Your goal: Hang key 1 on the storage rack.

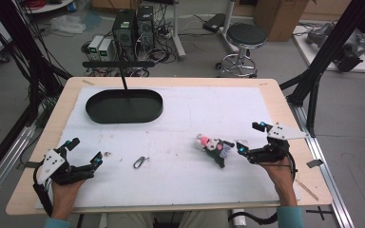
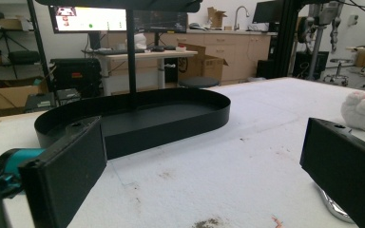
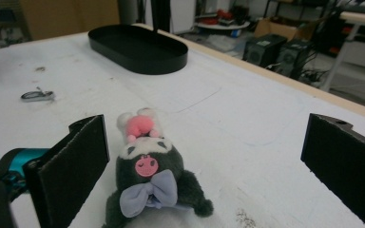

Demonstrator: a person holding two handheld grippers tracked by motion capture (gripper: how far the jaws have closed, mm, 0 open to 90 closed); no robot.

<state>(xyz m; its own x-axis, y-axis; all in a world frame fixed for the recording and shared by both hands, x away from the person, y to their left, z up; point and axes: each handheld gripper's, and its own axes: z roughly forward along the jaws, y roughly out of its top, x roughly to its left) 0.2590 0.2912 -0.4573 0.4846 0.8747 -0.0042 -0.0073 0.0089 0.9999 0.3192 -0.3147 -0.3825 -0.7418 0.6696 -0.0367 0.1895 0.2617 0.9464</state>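
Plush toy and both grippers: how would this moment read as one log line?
left gripper: open, idle | right gripper: open, beside plush toy | tray: empty | clip: untouched

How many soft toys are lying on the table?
1: a small grey-and-white plush toy with a lilac bow, lying on the white mat just ahead of the right tool.

My left tongs (image 1: 84,153) gaping near the worktop's (image 1: 180,114) front corner, right tongs (image 1: 250,137) wide beside the plush toy (image 1: 213,146), carabiner (image 1: 140,162) between, black tray (image 1: 124,106) beyond

Black tray (image 1: 124,106); grey-white plush (image 3: 150,180), lilac bow.
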